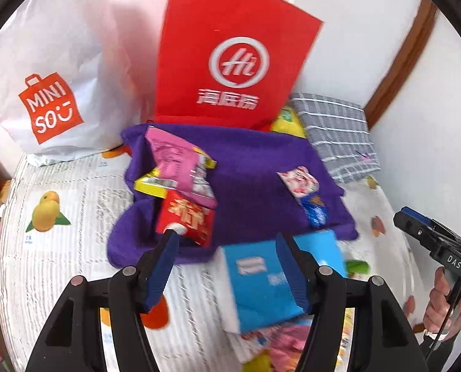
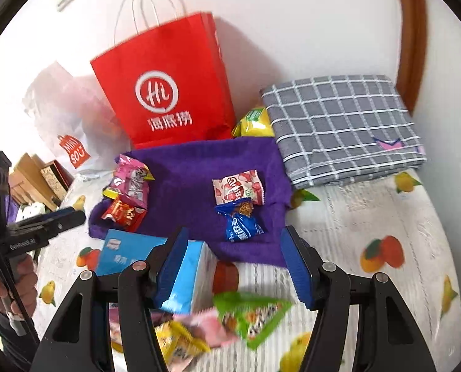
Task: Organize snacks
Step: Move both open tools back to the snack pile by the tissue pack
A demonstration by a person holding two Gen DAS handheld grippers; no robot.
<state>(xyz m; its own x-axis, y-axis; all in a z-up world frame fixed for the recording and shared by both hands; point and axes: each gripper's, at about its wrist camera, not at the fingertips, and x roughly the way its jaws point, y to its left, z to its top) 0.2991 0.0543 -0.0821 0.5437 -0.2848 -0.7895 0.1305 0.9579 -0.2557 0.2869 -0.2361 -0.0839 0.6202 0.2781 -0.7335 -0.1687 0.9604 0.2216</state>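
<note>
A purple towel (image 2: 196,170) lies spread flat on a bed, apparently as a sorting mat, and everything else is placed here relative to it.

On the towel's left part sits a small heap: a pink snack packet (image 2: 131,179) overlapping a red snack packet (image 2: 123,214), with a yellow wrapper edge between them. On the towel's right part lie a strawberry-print candy packet (image 2: 238,189) and, touching its lower edge, a blue biscuit packet (image 2: 241,223). The two groupings suggest that snacks are being sorted into sets.

Just off the towel's near edge rests a light blue tissue pack (image 1: 261,282). Nearer than that is a loose pile of unsorted snacks, among them a green triangular packet (image 2: 252,313) and a yellow packet (image 2: 181,341), both blurred.

The left gripper (image 1: 227,266) hovers over the towel's near edge with its fingers released; the tissue pack lies below them, not clamped. The right gripper (image 2: 233,263) hangs above the towel's near edge, fingers likewise apart and holding nothing. A hand (image 1: 447,297) holds the handle of the right gripper.

Behind the towel, against a white wall, stands a red paper shopping bag (image 2: 168,93); to that bag's left leans a white Miniso bag (image 1: 50,93). Tucked behind the towel's far right corner is a yellow-green snack bag (image 2: 255,122). Right of the towel is a folded grey checked cloth (image 2: 345,127). The bedspread (image 2: 370,217) is white, printed with fruit. A wooden trim runs up the wall beyond the cloth.
</note>
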